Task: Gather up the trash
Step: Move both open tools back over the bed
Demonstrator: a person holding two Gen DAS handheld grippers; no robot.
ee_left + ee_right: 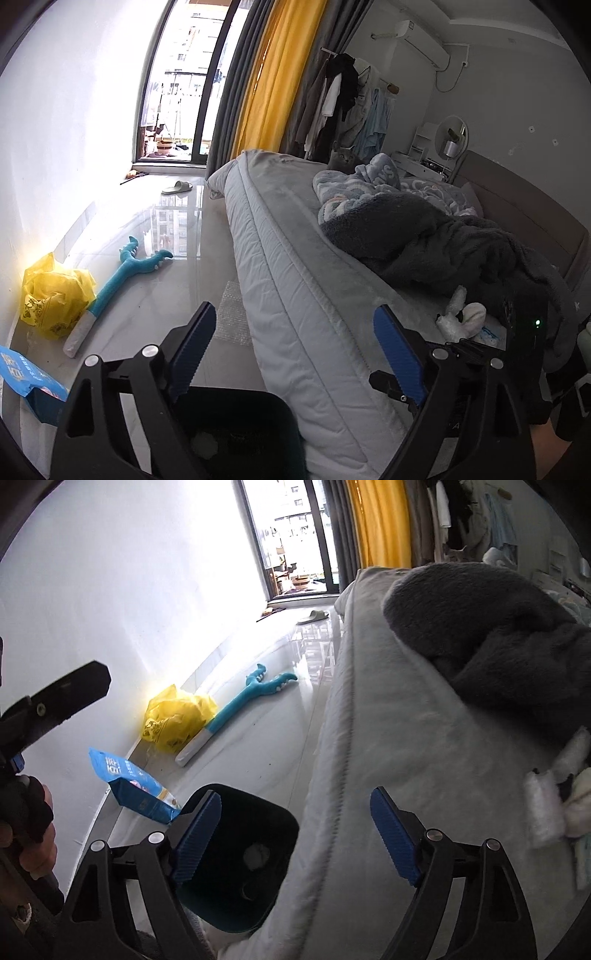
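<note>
Item 1. Blue packet (129, 786), floor by the white wall, far left. White printed characters on its face, too blurred to read.

Item 2. Yellow plastic bag (53, 295), crumpled on the floor against the wall. Dark printed emblem and lettering low on its side, not legible.

Item 3. Teal plush toy (122, 280), long, with a white handle end, lying on the glossy floor just beside the yellow bag.

Item 4. Sheet of bubble wrap (231, 317), flat on the floor at the foot of the mattress side.

Item 5. Dark bin (236, 864), on the floor close beside the bed (295, 295), open top, with a pale crumpled scrap visible inside.

Item 6. Left tongs (295, 354), blue-padded, spread wide and holding nothing, poised above the bin and the mattress edge.

Item 7. Right tongs (295, 834), blue-padded, likewise spread wide and empty, over the bin and the bed's edge.

Item 8. Dark grey blanket (443, 243), heaped on the bed.

Item 9. White crumpled trash (461, 317), wrapper-like pieces lying on the bed near its right end, just beside the dark blanket, apart from both tongs.

Item 10. Grey cat (343, 158), sitting at the far end of the bed.
</note>
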